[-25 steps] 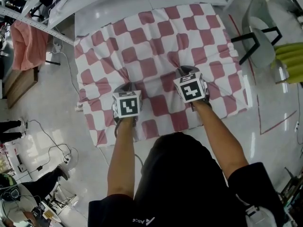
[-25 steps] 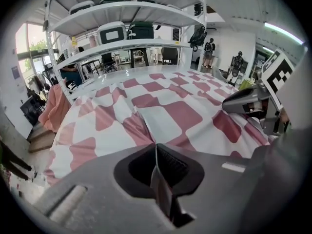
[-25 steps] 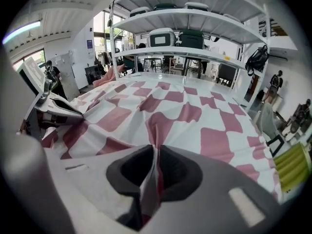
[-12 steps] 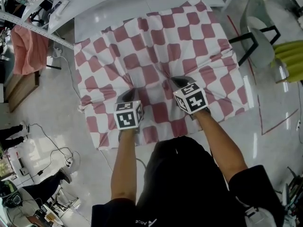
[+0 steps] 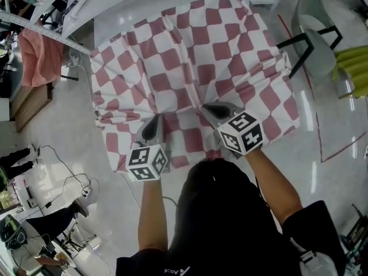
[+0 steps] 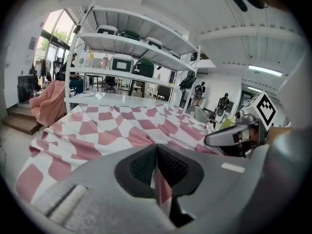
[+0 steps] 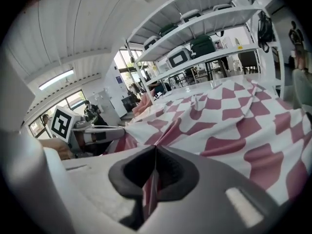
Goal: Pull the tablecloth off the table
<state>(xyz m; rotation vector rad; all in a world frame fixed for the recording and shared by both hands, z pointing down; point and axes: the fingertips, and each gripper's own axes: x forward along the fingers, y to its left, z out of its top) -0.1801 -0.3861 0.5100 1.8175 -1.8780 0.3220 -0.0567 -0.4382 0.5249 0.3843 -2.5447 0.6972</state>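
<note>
The red-and-white checked tablecloth (image 5: 195,50) covers the white table (image 5: 132,4) and hangs over its near edge. My left gripper (image 5: 153,129) is shut on a pinch of the cloth near that edge, and the fabric shows between its pads in the left gripper view (image 6: 157,155). The right gripper (image 5: 210,109) is shut on another pinch a little to the right, with red fabric between its pads in the right gripper view (image 7: 154,155). Taut ridges in the tablecloth (image 6: 112,128) (image 7: 234,116) fan out from both grips toward the far side.
A grey chair with black legs (image 5: 313,27) stands at the table's right, next to yellow-green items (image 5: 353,62). A pink cloth (image 5: 37,56) hangs on a rack at left. Cables (image 5: 63,177) lie on the floor. White shelving (image 6: 131,38) rises beyond the table.
Both grippers have drawn back toward the person with the cloth in them. The cloth has slid nearer and gathered into longer ridges running from the two grips.
</note>
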